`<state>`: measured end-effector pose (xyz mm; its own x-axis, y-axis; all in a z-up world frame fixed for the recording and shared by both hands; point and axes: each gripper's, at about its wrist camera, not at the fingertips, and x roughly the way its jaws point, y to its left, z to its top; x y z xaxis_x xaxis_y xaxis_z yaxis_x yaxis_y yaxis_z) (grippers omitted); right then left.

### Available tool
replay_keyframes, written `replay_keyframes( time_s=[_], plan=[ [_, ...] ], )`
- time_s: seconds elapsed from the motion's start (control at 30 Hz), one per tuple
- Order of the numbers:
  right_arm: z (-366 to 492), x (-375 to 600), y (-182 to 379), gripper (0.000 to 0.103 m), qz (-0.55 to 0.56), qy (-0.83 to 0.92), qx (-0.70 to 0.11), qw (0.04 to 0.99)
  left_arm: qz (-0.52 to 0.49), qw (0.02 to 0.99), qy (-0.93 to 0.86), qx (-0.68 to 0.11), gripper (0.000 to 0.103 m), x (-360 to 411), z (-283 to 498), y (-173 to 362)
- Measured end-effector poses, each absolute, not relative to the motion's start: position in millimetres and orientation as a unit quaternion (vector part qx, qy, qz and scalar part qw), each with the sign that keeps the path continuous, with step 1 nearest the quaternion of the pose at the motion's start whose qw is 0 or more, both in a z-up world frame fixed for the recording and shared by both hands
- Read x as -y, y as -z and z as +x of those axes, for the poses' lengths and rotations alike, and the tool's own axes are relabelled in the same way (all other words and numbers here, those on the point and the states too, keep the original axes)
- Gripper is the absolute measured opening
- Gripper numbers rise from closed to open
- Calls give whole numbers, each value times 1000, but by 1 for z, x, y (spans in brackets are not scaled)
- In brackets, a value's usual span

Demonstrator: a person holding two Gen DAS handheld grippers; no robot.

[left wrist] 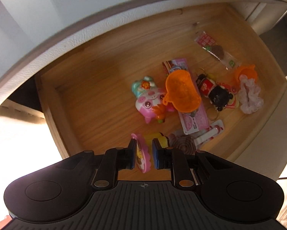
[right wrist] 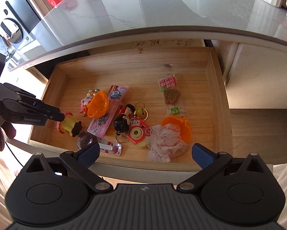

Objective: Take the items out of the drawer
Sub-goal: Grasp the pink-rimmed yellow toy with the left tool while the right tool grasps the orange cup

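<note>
The wooden drawer (left wrist: 85, 95) stands pulled out under a marble tabletop. Near its front left corner lies a toy (right wrist: 69, 124) with a pink scalloped end, a yellow body and a dark end. My left gripper (left wrist: 143, 147) points down into the drawer, its jaws narrowly apart around the pink end (left wrist: 143, 157). The left pad touches it and a thin gap shows at the right pad. The right gripper (right wrist: 145, 150) hangs wide open over the front edge of the drawer (right wrist: 124, 71), holding nothing, with pale pink lace (right wrist: 166, 141) just beyond it.
Several other items lie in the drawer: a pink pig toy (left wrist: 149, 103), an orange half capsule (left wrist: 181, 92), a pink packet (right wrist: 108, 113), a black-haired doll keychain (right wrist: 122, 122), a snack packet (right wrist: 170, 95), a swirl lollipop (right wrist: 85, 140). The tabletop (right wrist: 162, 9) overhangs the back.
</note>
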<state>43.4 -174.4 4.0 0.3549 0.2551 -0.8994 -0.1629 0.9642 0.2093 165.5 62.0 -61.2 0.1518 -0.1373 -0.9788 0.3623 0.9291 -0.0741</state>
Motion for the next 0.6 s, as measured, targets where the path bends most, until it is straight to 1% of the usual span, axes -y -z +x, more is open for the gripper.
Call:
replay_keyframes(
  time_s=[0.03, 0.1, 0.13, 0.17, 0.2, 0.23, 0.27, 0.33, 0.37, 0.5, 0.6],
  plan=[
    [45, 174, -4, 103, 41, -129, -558, 819, 83, 749, 168, -636, 32, -62, 168, 65],
    [53, 178, 0, 101, 49, -143, -574, 805, 70, 735, 176, -652, 39, -61, 174, 72],
    [60, 179, 2, 101, 55, -152, -588, 792, 73, 734, 179, -651, 39, -61, 174, 72],
    [65, 179, 4, 95, 56, -160, -598, 783, 78, 735, 182, -649, 39, -60, 174, 72],
    [71, 176, 4, 85, 42, -173, -607, 775, 82, 736, 184, -647, 38, -59, 173, 72],
    [76, 169, 2, 83, 10, -182, -607, 774, 86, 740, 187, -641, 35, -58, 171, 72],
    [79, 161, -1, 82, -27, -192, -595, 780, 89, 745, 193, -633, 33, -59, 169, 69],
    [83, 144, -10, 82, -92, -230, -553, 796, 89, 750, 203, -623, 19, -61, 167, 62],
    [86, 134, -14, 82, -118, -256, -533, 798, 95, 751, 202, -621, 16, -61, 166, 58],
    [97, 91, -17, 82, -194, -370, -469, 778, 112, 751, 202, -619, 15, -62, 160, 56],
    [108, 63, -2, 80, -231, -406, -456, 757, 100, 749, 203, -622, 15, -69, 156, 56]
  ],
)
